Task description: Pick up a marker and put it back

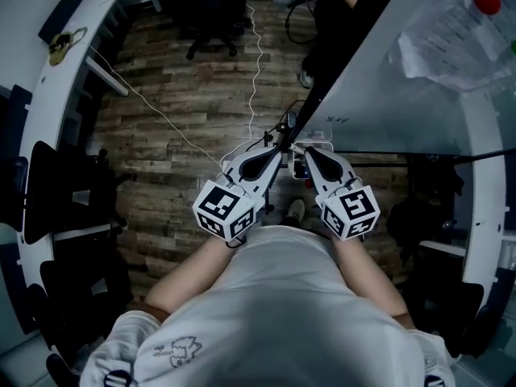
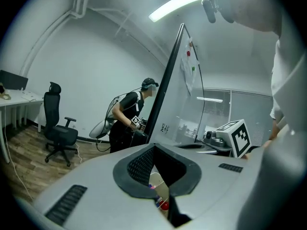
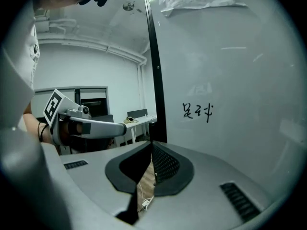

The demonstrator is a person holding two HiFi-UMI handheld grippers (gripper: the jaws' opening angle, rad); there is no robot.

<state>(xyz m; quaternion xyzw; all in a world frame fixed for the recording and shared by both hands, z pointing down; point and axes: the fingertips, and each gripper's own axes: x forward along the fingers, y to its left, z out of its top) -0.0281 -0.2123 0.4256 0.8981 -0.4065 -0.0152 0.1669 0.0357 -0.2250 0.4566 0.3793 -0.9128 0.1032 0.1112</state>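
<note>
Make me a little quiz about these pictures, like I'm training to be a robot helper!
1. True or false: the left gripper has its jaws wide apart.
2. What is on the whiteboard? A) black writing B) a red drawing C) nothing at all
3. Fill in: the chair stands on a ____ floor.

Key: 1 false, the jaws are together with nothing between them. 2 A. 3 wooden.

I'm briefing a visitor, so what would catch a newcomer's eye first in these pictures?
The left gripper and right gripper, both shut and empty, point side by side at the edge of a large whiteboard. Black handwriting marks the board; another person stands beyond it.
</note>
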